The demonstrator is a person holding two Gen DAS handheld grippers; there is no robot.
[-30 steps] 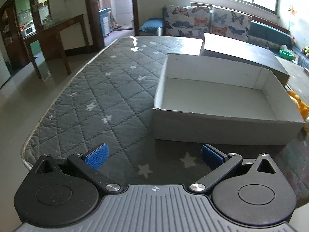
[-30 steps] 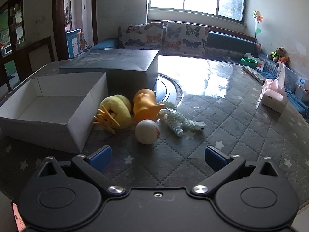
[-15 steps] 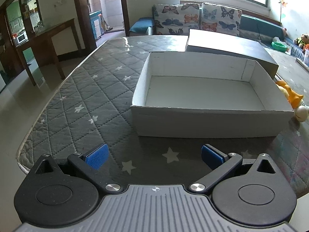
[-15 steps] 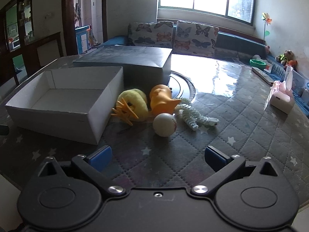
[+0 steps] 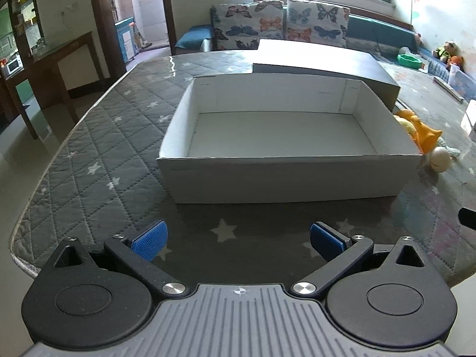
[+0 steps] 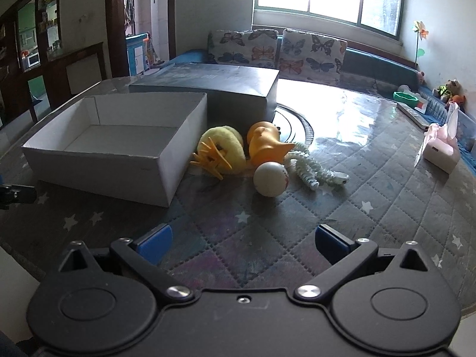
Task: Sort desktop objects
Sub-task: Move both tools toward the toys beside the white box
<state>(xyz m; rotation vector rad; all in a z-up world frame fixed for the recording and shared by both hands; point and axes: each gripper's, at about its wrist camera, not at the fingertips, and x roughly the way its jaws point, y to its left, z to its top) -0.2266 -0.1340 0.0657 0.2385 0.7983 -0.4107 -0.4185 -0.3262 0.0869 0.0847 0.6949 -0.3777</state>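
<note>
White cardboard box [image 5: 285, 175] sits empty ahead of my left gripper [image 5: 238, 239], jaws wide. My right gripper [image 6: 242, 239], jaws wide too, faces the white ball [image 6: 270, 178], orange duck [image 6: 266, 145], yellow plush [image 6: 224, 148] just beside the box's right edge, bare quilted mat [image 6: 372, 208] around.

The desk [image 6: 372, 184] is covered by a grey quilted cloth with white stars, glossy where the window light hits it. On it sits an open white box [image 6: 98, 163], nothing inside, with a dark closed box [image 6: 238, 95] touching its far corner. Just beside the white box lie a yellow plush toy [image 6: 226, 145], an orange rubber duck [image 6: 264, 145], a white ball [image 6: 270, 179] and a pale green coiled toy [image 6: 312, 171]. A pink tissue box [image 6: 440, 153] stands well apart near the right edge.
</note>
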